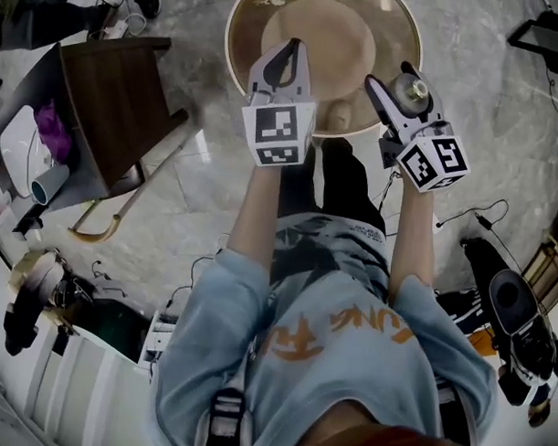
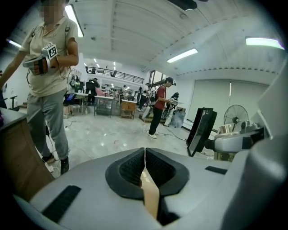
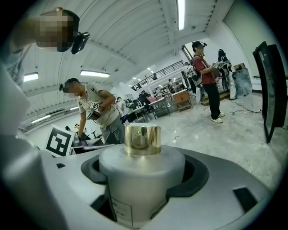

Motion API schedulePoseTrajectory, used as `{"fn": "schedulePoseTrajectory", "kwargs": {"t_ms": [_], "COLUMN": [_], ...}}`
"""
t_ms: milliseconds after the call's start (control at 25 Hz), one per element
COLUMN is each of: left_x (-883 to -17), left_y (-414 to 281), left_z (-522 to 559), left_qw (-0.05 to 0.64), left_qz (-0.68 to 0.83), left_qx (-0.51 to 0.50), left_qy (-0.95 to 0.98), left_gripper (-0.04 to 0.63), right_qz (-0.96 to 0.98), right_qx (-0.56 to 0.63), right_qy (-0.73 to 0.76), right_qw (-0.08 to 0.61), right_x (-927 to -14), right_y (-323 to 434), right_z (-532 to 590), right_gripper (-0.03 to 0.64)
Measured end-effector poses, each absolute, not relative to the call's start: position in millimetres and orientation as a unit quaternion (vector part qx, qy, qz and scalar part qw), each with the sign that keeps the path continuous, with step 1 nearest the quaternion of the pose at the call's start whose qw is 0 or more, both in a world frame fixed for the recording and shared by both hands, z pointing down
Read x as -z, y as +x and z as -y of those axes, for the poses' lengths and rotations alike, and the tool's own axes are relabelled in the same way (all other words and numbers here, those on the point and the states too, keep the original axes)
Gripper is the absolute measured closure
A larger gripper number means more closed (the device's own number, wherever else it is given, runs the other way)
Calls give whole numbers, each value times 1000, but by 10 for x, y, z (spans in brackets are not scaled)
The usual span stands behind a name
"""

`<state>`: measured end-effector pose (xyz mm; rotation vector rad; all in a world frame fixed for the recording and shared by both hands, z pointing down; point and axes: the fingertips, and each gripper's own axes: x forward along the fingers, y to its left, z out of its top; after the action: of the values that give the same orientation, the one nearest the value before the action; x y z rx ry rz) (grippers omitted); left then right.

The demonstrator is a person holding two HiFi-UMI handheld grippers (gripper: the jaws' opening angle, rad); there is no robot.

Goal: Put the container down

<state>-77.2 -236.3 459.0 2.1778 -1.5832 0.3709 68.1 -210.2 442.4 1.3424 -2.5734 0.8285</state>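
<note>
The container (image 3: 141, 184) is a white bottle with a gold cap (image 3: 142, 140). It stands upright between the jaws of my right gripper (image 3: 141, 173), which is shut on its body. In the head view the right gripper (image 1: 407, 89) holds the container (image 1: 416, 87) in the air at the near right rim of a round wooden table (image 1: 396, 25). My left gripper (image 1: 289, 62) hovers beside it over the table's near edge. In the left gripper view the left gripper (image 2: 145, 166) is shut, pads touching, with a thin tan strip (image 2: 150, 195) showing behind them.
A dark wooden cabinet (image 1: 110, 97) stands on the marble floor at the left. Cables and black equipment (image 1: 518, 317) lie at the right. Other people stand about the hall, and a black screen (image 2: 200, 130) and a fan (image 2: 235, 117) are to the right.
</note>
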Motion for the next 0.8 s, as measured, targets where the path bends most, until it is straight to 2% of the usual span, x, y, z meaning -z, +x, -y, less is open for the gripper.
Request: {"fn": "schedulePoseTrajectory", "kwargs": {"t_ms": [800], "left_x": [-6413], "left_y": [-524], "left_z": [2326], "left_qw": [251], "left_qz": [551], "left_qx": [-162], "left_qy": [779], "left_gripper": [563], "right_qz": [845], "right_qx": [-320], "right_qy": [402], "right_qw": [147], "right_x": [-6560], "right_y": [587], "right_z": [1917], "right_gripper": [259]}}
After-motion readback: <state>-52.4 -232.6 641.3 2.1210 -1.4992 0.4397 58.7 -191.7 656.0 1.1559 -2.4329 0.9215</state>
